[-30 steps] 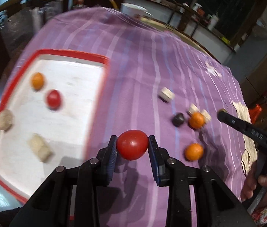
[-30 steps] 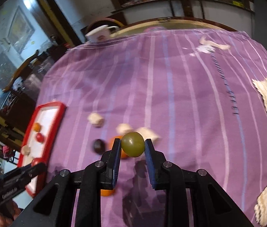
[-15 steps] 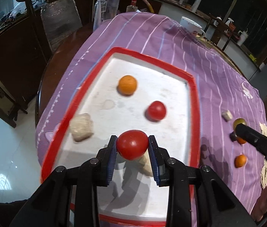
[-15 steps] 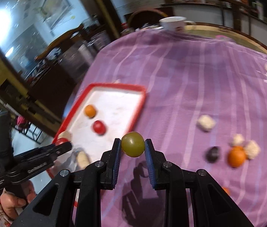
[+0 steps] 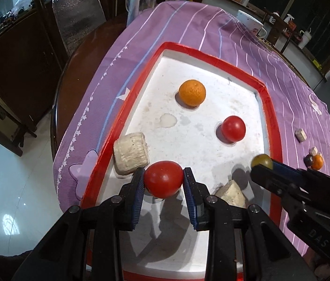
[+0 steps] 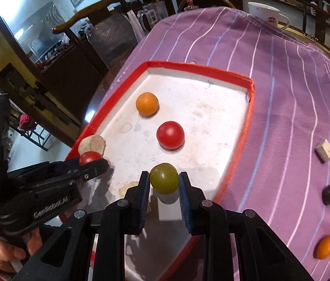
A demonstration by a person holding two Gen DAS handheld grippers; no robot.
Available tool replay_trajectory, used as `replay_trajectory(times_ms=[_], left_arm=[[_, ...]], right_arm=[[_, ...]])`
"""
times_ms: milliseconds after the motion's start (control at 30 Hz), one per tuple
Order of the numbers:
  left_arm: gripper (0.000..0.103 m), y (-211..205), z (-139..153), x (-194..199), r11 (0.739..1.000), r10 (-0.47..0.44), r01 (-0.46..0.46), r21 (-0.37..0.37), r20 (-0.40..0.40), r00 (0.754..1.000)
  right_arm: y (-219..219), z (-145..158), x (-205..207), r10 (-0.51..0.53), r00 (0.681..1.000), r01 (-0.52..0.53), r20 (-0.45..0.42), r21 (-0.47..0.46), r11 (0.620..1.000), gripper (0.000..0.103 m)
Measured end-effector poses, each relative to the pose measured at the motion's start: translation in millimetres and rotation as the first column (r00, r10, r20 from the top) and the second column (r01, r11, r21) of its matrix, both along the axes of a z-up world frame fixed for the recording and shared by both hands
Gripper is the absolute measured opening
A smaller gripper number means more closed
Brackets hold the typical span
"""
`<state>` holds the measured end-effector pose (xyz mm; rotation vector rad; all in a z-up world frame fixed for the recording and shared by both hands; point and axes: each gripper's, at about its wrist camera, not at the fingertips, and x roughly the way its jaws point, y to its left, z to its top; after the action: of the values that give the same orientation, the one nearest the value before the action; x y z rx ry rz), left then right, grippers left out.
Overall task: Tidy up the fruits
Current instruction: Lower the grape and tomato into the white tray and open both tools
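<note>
Left gripper (image 5: pixel 163 181) jaws clamp a red tomato (image 5: pixel 163 179) just above the near end of the red-rimmed tray (image 5: pixel 211 57), likely poised to set it down. Right gripper (image 6: pixel 164 182) jaws pinch a green fruit (image 6: pixel 164 178) over the same tray, same purpose. Farther in sit an orange (image 5: pixel 192 92) and second tomato (image 5: pixel 233 128). More fruit waits on the purple tabletop (image 6: pixel 293 93). Lettering on the gripper bodies: "DAS", "GenRobot.AI".

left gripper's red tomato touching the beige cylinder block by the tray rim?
Cannot tell. In the left wrist view the red tomato overlaps the beige cylinder block; the right wrist view shows the same overlap. Neither shows a gap or contact plainly.
</note>
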<state>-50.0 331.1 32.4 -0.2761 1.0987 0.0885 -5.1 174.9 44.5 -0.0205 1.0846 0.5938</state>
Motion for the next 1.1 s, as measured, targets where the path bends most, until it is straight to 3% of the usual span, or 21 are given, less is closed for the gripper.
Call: replay_trajectory(times_ms=[267, 400, 667, 1100], left_arm=[[0.032, -2.4, -0.8, 2.2, 1.0, -0.022, 0.022, 0.0, -0.009, 1.0], [0.053, -1.2, 6.2, 0.9, 1.0, -0.014, 0.014, 0.004, 0.005, 1.0], [0.059, -6.3, 21.5, -1.4, 0.999, -0.014, 0.012, 0.04, 0.031, 0.999], [0.06, -14.3, 36.1, -7.1, 0.999, -0.006, 0.003, 0.054, 0.048, 0.999]], right_arm=[[6.4, -12.9, 13.6, -0.036, 0.998, 0.036, -0.047, -0.004, 0.999, 0.029], [4.3, -11.5, 15.6, -0.048, 0.997, 0.049, -0.059, 0.028, 0.998, 0.029], [1.6, -4.6, 12.8, -0.056, 0.997, 0.059, -0.056, 0.05, 0.997, 0.03], [-14.8, 11.2, 1.4, -0.079, 0.996, 0.082, -0.036, 0.065, 0.995, 0.032]])
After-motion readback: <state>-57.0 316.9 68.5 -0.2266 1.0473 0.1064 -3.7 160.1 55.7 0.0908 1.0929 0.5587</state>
